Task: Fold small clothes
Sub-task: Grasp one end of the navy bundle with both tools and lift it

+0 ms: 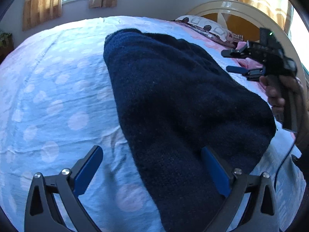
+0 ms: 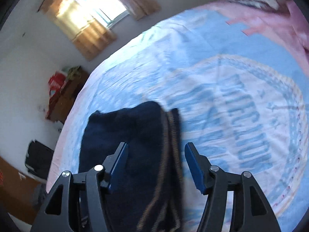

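Note:
A dark navy knitted garment (image 1: 173, 100) lies folded on the light blue bedspread (image 1: 58, 96). My left gripper (image 1: 152, 152) is open and empty, hovering over the garment's near end. My right gripper (image 1: 229, 60) shows in the left wrist view, held in a hand above the garment's far right side, jaws apart. In the right wrist view the right gripper (image 2: 156, 148) is open above the garment (image 2: 123, 131), whose tan-striped edge (image 2: 171, 145) lies between the fingers.
A patterned pillow (image 1: 208, 27) and a cream headboard (image 1: 241, 9) stand at the far end. Curtained windows (image 2: 92, 9) are behind. A wooden cabinet with red items (image 2: 59, 92) and a black bag (image 2: 38, 160) sit beside the bed.

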Motion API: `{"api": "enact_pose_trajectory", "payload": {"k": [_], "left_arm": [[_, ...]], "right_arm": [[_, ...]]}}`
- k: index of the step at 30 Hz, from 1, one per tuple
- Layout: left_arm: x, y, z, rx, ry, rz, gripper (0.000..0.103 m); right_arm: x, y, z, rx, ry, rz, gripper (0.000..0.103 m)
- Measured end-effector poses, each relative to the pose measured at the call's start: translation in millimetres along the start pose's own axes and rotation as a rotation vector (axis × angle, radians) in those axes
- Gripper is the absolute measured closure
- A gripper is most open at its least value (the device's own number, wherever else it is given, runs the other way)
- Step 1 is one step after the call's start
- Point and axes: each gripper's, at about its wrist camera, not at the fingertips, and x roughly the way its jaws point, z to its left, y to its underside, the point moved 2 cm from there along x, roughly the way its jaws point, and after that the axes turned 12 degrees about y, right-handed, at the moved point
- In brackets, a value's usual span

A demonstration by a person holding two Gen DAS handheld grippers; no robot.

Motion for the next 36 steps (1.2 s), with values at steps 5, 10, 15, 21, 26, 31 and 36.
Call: {"api": "enact_pose_trajectory", "payload": {"k": [5, 10, 15, 21, 26, 31, 36], "left_arm": [[0, 2, 6, -0.041, 0.039, 0.003, 0.000], [1, 6, 4, -0.032, 0.029, 0.004, 0.000], [5, 3, 2, -0.031, 0.033, 0.003, 0.000], [11, 0, -3, -0.029, 0.050, 0.002, 0.000], [15, -5, -7, -0.028, 0.076, 0.003, 0.000], [13, -5, -8, -0.023, 0.102, -0.005, 0.008], [7, -3, -13, 0.011, 0.159, -0.013, 0.054]], "right_arm": [[29, -6, -16, 0.026, -0.024, 0.050, 0.041], [54, -7, -26, 0.045, -0.099, 0.090, 0.041], [65, -10, -20, 0.019, -0.200, 0.102, 0.041], [77, -13, -5, -0.024, -0.226, 0.116, 0.041], [86, -17, 4, -0.038, -0.217, 0.128, 0.041], [85, -14, 10, -0.048, -0.176, 0.112, 0.043], [81, -7, 7, 0.031, -0.243, 0.134, 0.065]]}}
